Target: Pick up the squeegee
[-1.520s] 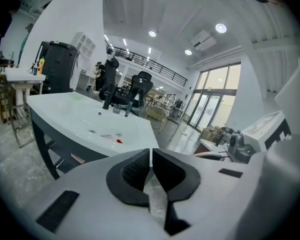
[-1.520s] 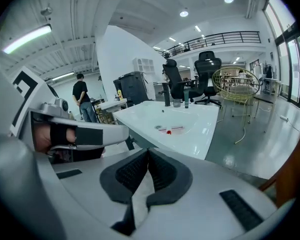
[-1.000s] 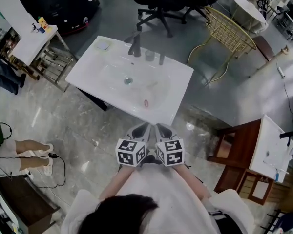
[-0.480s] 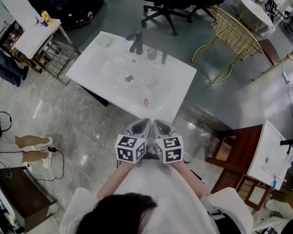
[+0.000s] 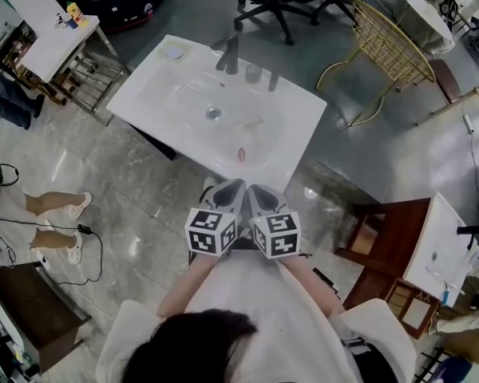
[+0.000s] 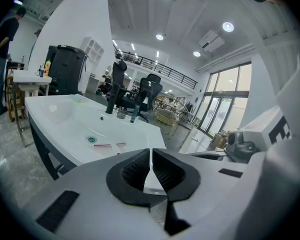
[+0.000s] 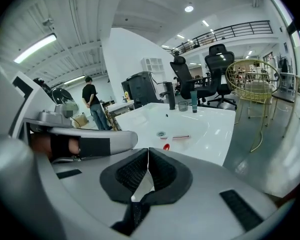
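The squeegee (image 5: 241,154) lies in the white sink basin (image 5: 299,134) near its front rim. It is a thin bar with a small red handle, also seen in the left gripper view (image 6: 109,145) and the right gripper view (image 7: 174,138). My left gripper (image 5: 227,191) and right gripper (image 5: 259,194) are side by side just short of the sink's front edge, pointing at it. Both are shut and empty, with the jaws meeting at the tips in the left gripper view (image 6: 150,151) and the right gripper view (image 7: 148,150).
A dark faucet (image 5: 230,54), a glass cup (image 5: 253,73), a dark tube (image 5: 273,80) and a soap dish (image 5: 174,52) stand on the sink's back rim. A gold wire chair (image 5: 387,46) and a wooden cabinet (image 5: 383,246) are to the right. Someone's legs (image 5: 52,206) are at the left.
The head view has shifted a little, so the sink sits slightly higher in the picture. Both grippers stay shut, side by side in front of the sink.
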`<state>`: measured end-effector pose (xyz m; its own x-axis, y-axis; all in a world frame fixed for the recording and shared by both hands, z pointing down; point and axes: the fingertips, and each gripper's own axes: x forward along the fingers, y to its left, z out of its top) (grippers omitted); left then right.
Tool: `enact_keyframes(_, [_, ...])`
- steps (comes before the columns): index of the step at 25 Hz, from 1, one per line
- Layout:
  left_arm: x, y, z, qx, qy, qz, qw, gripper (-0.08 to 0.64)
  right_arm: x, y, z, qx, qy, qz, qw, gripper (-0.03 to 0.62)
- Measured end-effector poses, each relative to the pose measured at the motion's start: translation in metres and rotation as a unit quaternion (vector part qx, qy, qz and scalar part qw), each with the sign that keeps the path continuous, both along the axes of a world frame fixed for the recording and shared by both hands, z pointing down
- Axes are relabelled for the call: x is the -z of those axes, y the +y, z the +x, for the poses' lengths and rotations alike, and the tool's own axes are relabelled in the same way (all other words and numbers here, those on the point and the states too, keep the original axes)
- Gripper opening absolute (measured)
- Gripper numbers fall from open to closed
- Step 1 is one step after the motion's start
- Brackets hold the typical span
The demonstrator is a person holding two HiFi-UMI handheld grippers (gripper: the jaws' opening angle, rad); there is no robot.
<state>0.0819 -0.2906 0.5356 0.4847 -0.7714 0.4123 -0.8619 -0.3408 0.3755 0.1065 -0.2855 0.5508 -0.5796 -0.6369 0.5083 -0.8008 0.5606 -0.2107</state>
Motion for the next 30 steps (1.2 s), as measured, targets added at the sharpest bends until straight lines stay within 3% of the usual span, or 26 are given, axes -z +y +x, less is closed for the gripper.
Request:
enact_keyframes(15, [-0.002,-0.048,-0.026,0.01,0.0,0.005,0.9999,0.038,0.005,-0.05,-0.017,-0.01,-0.002,0.016,1.0,0.029])
enact_keyframes(30, [-0.02,-0.135,-0.065,0.002,0.003,-0.024,0.9997,0.038,-0.001,-0.146,-0.053,-0.021,-0.001,0.0,1.0,0.029])
